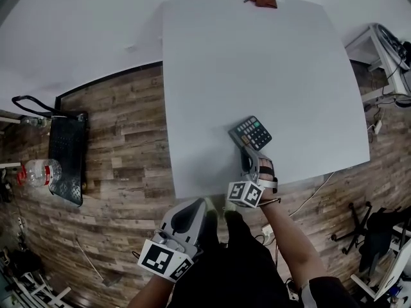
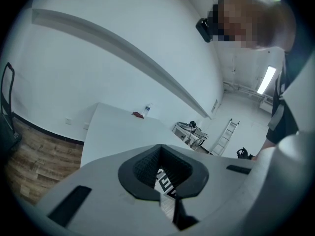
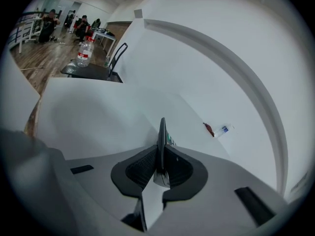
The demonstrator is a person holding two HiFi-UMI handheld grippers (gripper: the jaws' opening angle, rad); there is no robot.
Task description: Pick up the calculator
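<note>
Presently right tool (image 3: 159, 170) pinching calculator (image 1: 251, 132) edge-on; left tool (image 2: 163, 194) pressed together, empty, off table (image 1: 257, 56).

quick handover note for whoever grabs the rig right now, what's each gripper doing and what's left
Right gripper: shut on the calculator, clamping its near end, close to the front edge of the table.
Left gripper: shut, empty, held low and off the table.
Done: grasp made.
Left: lift the calculator; I can't tell whether it is clear of the table yet.

Calculator (image 1: 251, 133) near edge inside right tool (image 1: 246, 154)
</note>
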